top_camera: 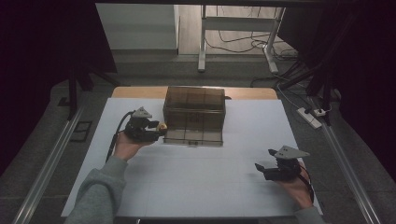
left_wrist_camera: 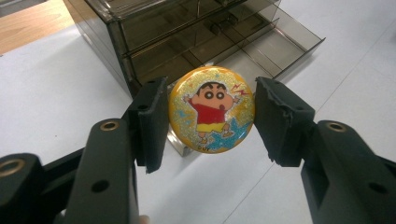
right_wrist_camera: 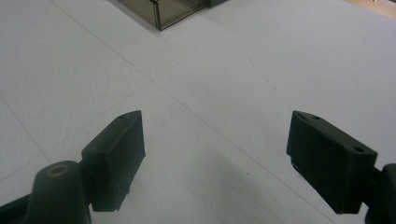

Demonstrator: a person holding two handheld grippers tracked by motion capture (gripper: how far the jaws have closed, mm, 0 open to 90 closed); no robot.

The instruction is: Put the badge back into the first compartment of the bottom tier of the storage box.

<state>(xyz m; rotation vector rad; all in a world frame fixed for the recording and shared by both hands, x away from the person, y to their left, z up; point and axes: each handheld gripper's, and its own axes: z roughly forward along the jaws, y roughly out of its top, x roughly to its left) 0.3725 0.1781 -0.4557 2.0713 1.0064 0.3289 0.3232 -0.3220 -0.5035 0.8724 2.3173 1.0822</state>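
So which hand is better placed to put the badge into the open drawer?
Left: its tool holds the round yellow cartoon badge beside the smoky plastic drawer box; the right tool is open, farther away.

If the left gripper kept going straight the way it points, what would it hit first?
Probably the smoky plastic drawer box. The left gripper, holding the round cartoon badge, aims at its near corner beside the pulled-out bottom drawer. Depth is unclear.

Dim room; grey floor, white table legs, cables, power strip.
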